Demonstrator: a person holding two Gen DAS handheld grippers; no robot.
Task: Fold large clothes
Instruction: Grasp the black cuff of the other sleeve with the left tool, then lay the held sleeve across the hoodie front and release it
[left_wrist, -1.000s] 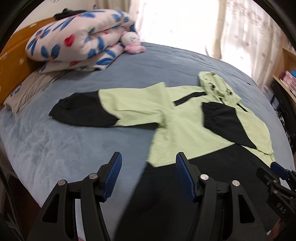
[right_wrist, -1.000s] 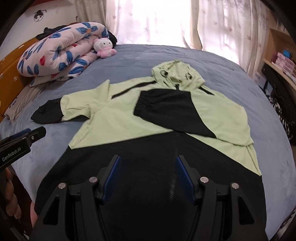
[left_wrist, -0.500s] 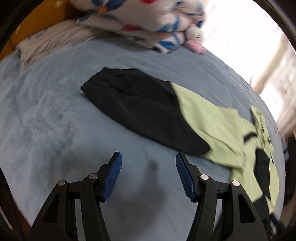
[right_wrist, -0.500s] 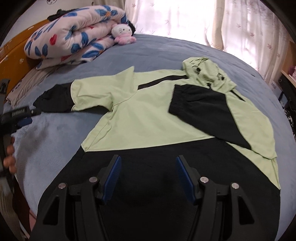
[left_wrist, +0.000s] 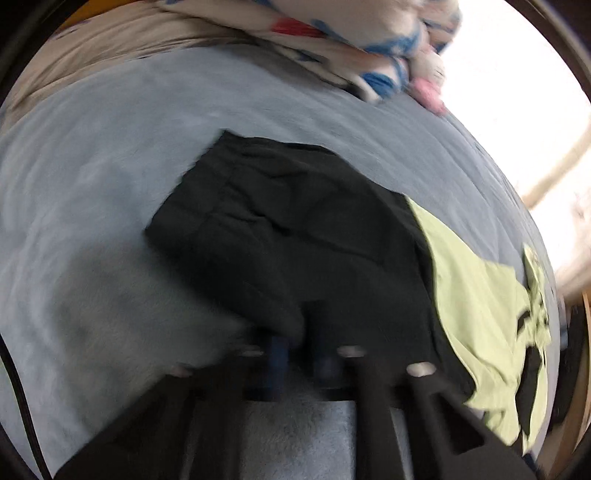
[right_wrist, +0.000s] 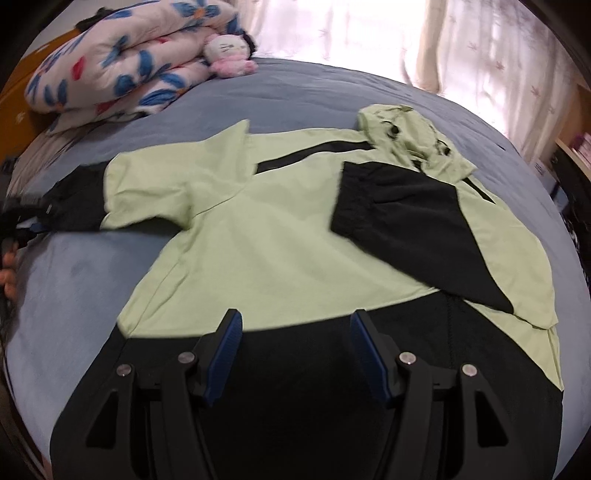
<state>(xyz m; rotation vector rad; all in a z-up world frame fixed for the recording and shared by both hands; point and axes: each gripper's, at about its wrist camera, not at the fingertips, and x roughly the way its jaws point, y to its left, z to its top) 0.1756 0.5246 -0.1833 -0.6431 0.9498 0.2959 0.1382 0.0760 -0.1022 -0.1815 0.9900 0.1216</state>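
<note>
My left gripper (left_wrist: 299, 354) has just been closing and its jaws now stand together on the near edge of the black sleeve cuff (left_wrist: 280, 236), the cloth bunched between the blurred blue pads. That sleeve lies stretched out to the left across the grey-blue bed cover (left_wrist: 92, 177). My right gripper (right_wrist: 295, 350) hovers with its jaws apart and nothing between them, over the black lower hem of the hooded jacket (right_wrist: 280, 229). The lime-green and black jacket lies flat in the middle of the bed, hood (right_wrist: 410, 136) toward the far side, its right sleeve (right_wrist: 413, 225) folded across the chest. In the right wrist view my left gripper shows at the far left edge, at the outstretched cuff, fingers of my hand (right_wrist: 9, 273) below it. A folded flower-print quilt (right_wrist: 110, 62) and a pink-and-white plush toy (right_wrist: 229, 55) sit at the far left, sheer curtains (right_wrist: 461, 44) beyond.
</note>
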